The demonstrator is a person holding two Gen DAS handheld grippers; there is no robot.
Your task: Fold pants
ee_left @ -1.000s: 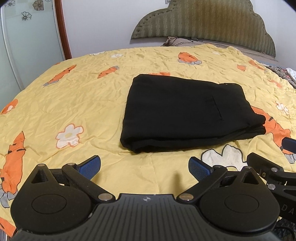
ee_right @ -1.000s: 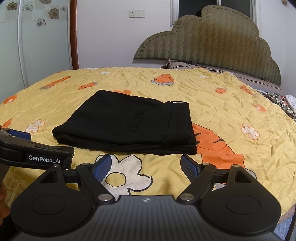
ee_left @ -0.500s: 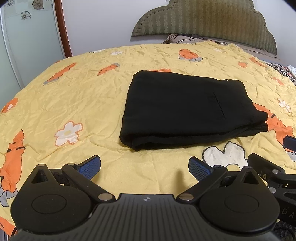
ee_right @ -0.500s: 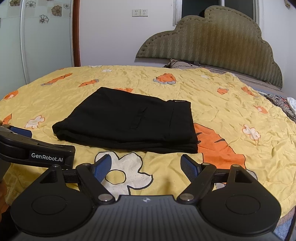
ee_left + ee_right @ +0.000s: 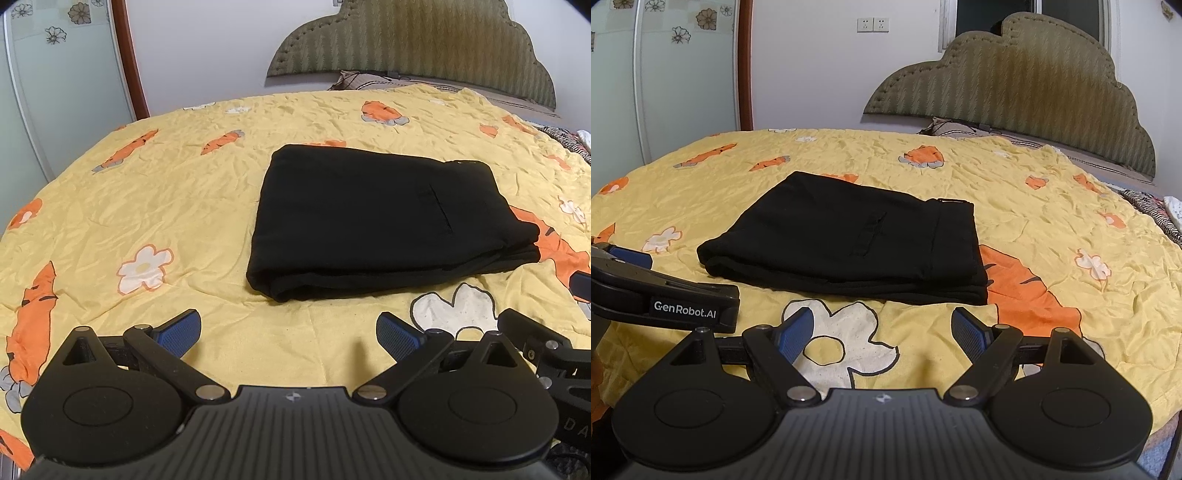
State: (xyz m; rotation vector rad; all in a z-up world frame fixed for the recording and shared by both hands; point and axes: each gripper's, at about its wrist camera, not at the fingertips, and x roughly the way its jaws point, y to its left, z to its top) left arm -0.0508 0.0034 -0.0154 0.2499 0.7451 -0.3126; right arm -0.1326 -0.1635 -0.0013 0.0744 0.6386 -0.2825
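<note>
Two tools: left tool (image 5: 289,334) and right tool (image 5: 882,330), both spread wide, gripping nothing.
Pants: black pants (image 5: 373,225), folded into a flat rectangle on the yellow bedspread (image 5: 166,192).
Relation: pants lie just ahead of both tools, apart from the pads.

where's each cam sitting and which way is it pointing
Left wrist: on the left claw, angled down over the bed at the pants, headboard behind; its own open fingers show, and the right claw at the right edge.
Right wrist: on the right claw, angled down the same way, pants left of centre; its own open fingers show, and the left claw at the left edge.
Shared: pants, bed, headboard, and each other's claw.
</note>
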